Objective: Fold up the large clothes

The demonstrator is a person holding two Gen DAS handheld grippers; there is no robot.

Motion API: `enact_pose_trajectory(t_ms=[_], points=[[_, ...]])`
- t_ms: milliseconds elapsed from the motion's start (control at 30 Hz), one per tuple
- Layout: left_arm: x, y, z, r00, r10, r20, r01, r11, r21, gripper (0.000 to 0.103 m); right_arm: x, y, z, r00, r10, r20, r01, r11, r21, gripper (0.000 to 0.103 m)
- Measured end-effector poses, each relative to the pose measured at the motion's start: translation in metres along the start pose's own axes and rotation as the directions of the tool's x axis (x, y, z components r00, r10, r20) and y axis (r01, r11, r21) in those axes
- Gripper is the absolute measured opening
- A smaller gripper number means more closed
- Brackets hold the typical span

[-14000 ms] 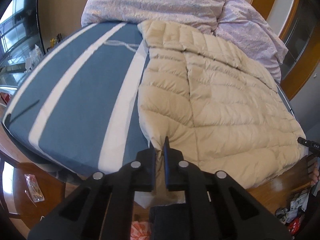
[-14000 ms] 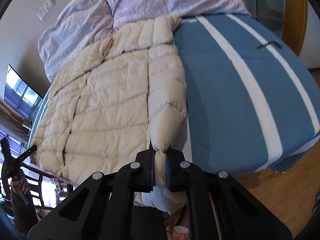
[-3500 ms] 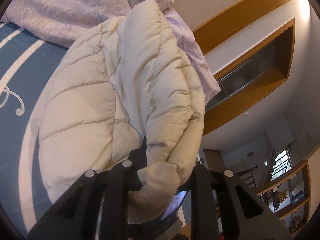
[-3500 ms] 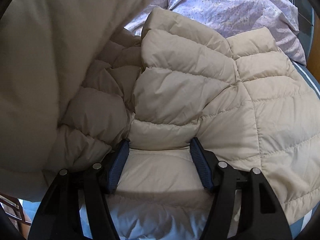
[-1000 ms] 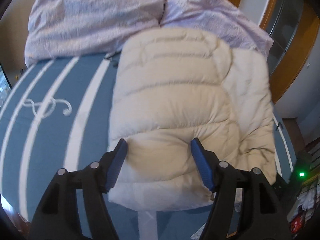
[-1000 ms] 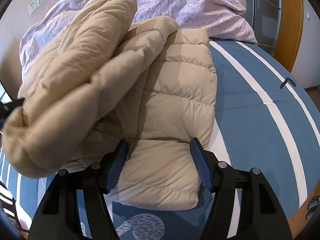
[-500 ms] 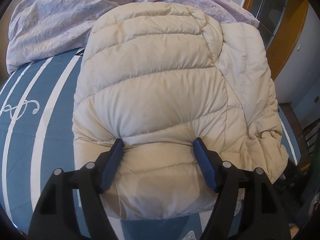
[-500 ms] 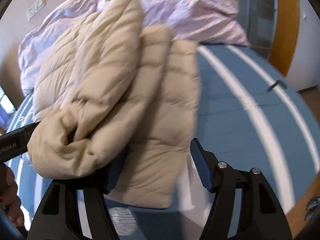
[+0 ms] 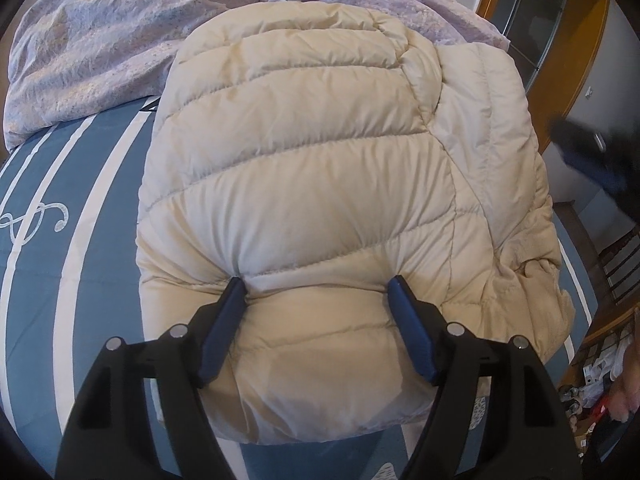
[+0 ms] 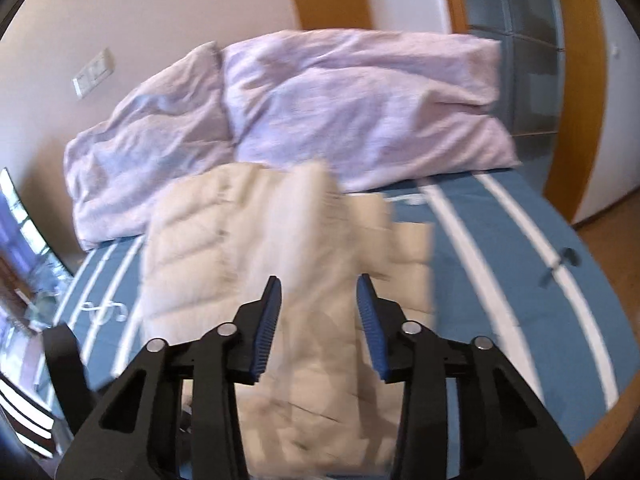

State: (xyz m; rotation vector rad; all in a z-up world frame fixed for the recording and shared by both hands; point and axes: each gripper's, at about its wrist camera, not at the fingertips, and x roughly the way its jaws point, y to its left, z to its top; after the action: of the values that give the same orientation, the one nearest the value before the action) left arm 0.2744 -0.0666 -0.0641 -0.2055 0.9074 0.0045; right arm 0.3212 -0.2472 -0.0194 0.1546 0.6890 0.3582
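Note:
A beige quilted puffer jacket (image 9: 320,184) lies folded in a thick bundle on the blue, white-striped bed cover (image 9: 80,240). My left gripper (image 9: 316,288) is open, its blue pads pressed down into the jacket's near edge. In the right wrist view the jacket (image 10: 248,248) is blurred by motion. My right gripper (image 10: 318,284) is open and empty, held above the jacket's near part. The right gripper also shows as a dark blur in the left wrist view (image 9: 592,152).
A crumpled lilac duvet (image 10: 320,104) is heaped at the head of the bed, touching the jacket's far end. Wooden door frames (image 10: 576,80) stand at the right. A dark chair (image 9: 616,264) and floor clutter (image 9: 600,376) lie beyond the bed's right edge.
My right gripper has lifted up and back off the jacket, jaws narrower but still open. The raised half has dropped onto the bundle. My left gripper has barely moved.

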Motion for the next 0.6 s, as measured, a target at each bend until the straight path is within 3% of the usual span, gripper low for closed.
enact_pose_trajectory(t_ms=[200, 600], points=[[0.001, 0.000, 0.001, 1.000, -0.005, -0.003, 0.005, 1.000, 0.005, 0.073, 0.034, 0.025, 0.008, 0.998, -0.034, -0.043, 0.033, 0.999, -0.032, 0.036], [0.001, -0.005, 0.001, 1.000, -0.021, 0.004, 0.021, 1.000, 0.024, 0.074, 0.077, -0.014, -0.018, 0.967, -0.192, -0.168, 0.196, 0.980, 0.009, 0.024]])
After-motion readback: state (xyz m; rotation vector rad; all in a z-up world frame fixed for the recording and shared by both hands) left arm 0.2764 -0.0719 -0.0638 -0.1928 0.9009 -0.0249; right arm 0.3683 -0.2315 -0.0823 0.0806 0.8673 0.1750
